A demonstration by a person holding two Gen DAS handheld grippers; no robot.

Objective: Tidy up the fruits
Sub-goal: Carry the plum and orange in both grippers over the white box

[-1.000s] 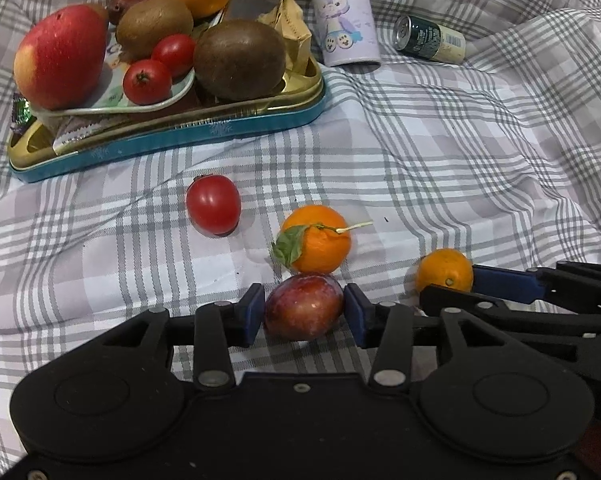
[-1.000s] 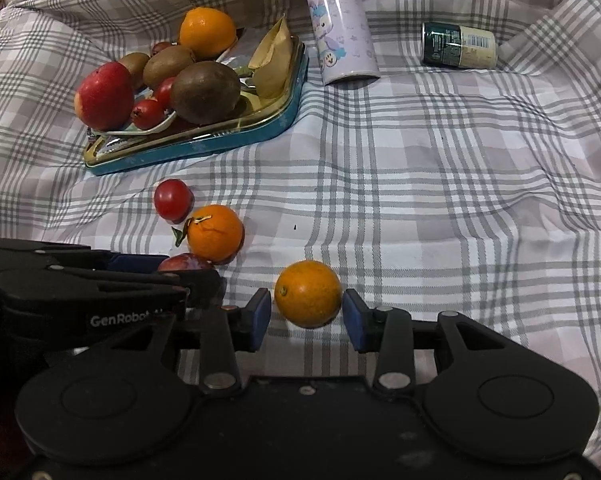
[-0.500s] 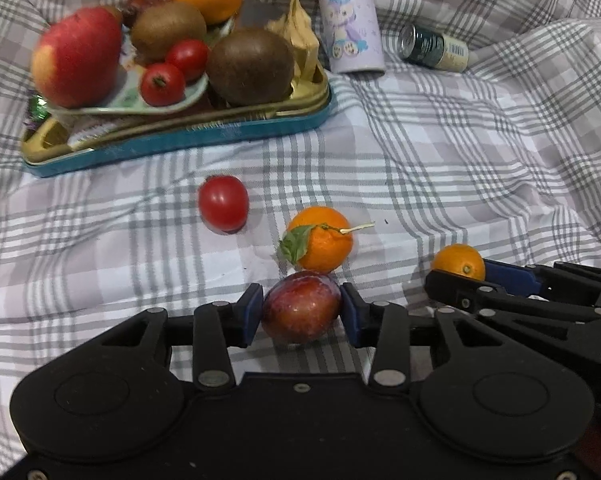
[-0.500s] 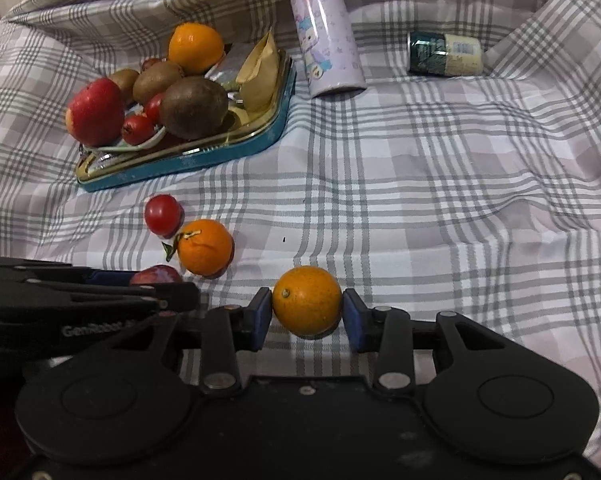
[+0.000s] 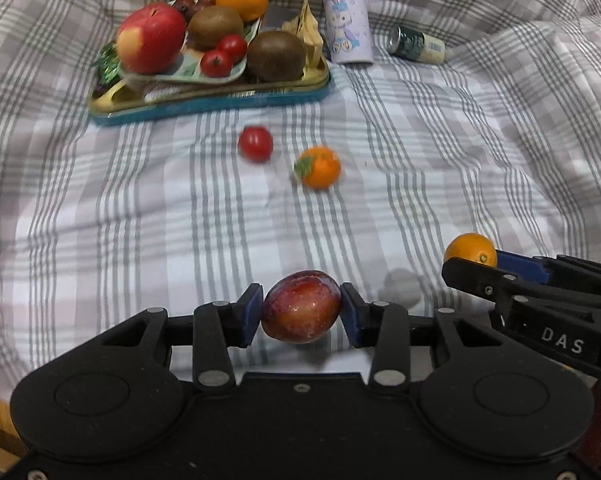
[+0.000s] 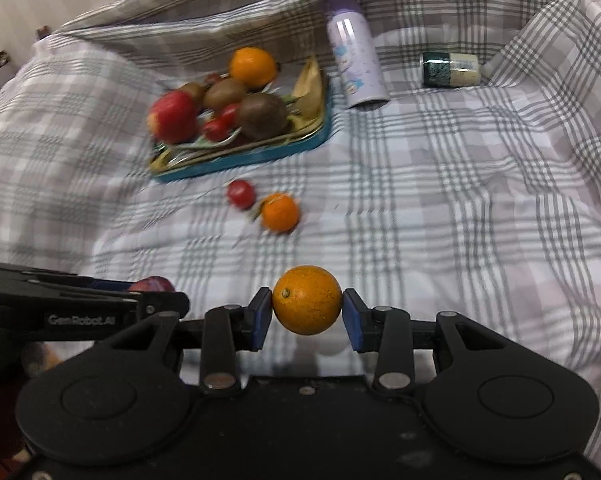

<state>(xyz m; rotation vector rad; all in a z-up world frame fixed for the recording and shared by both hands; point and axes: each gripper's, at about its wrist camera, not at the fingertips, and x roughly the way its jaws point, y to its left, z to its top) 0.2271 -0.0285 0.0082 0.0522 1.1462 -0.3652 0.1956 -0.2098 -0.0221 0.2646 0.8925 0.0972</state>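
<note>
Left gripper (image 5: 301,314) clamps a round, dark-red plum (image 5: 301,306); right gripper (image 6: 306,316) clamps a small round orange (image 6: 307,300) — both above a grey plaid bedsheet (image 6: 460,208).

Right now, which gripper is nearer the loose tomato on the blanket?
Left. The left gripper, holding a plum, sits closer to the tomato; the right gripper, holding an orange, is farther out.

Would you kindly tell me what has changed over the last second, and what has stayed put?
The left tool closed on the plum and the right tool on the small orange; both lifted their fruit off the checked cloth. The tomato, the leafy tangerine, the tray, the bottle and the jar stayed put.
</note>
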